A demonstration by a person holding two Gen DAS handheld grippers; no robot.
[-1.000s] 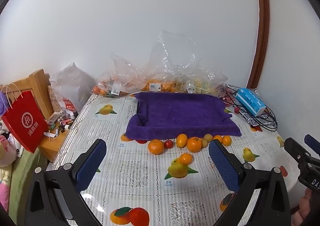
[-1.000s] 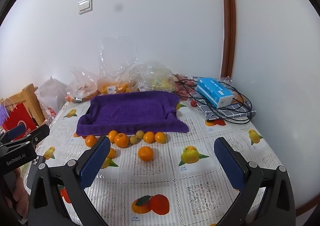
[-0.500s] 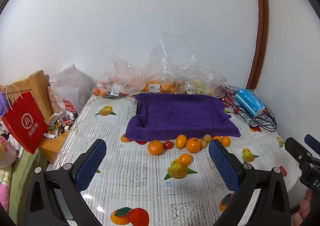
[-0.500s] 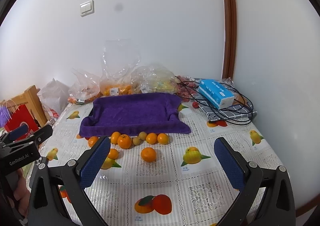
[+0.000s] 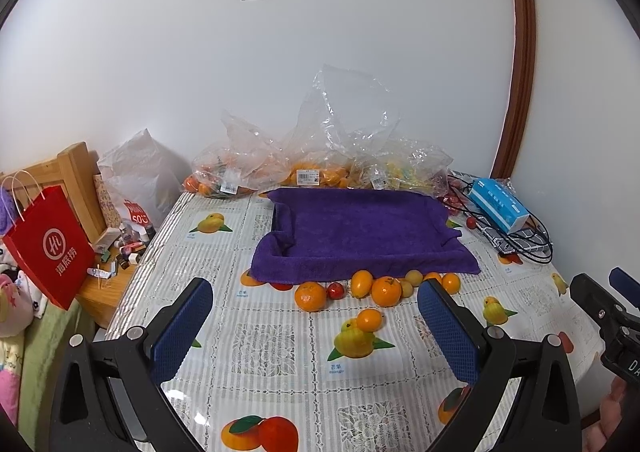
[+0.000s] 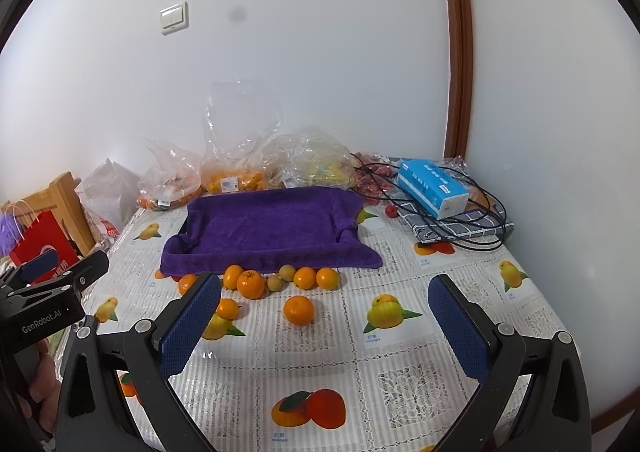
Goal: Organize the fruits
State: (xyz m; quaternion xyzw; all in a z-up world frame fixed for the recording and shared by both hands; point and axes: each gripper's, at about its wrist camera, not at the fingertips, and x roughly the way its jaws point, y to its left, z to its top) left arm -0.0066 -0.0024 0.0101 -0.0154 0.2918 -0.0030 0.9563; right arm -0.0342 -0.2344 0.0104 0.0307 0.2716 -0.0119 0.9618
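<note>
White wall behind, my fruit-print desk (image 5: 276,336) carries small round oranges (image 6: 299,309) fronting the purple towel-lined tray (image 6: 264,224); I see both tools spread, empty, right tool (image 6: 324,336) nearer the lone orange.

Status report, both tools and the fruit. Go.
Left tool open, empty. Right tool open, empty. Loose fruit on table before the purple towel; towel bare. Nothing in the way.

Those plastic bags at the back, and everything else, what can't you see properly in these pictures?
- Plastic bags: both views, crinkled glare blurs the fruit inside.
- Price label: left view, print too small.
- Purple towel: right view, its raised front fold hides part of the inside.
- Orange: right view, partly behind the right gripper finger.
</note>
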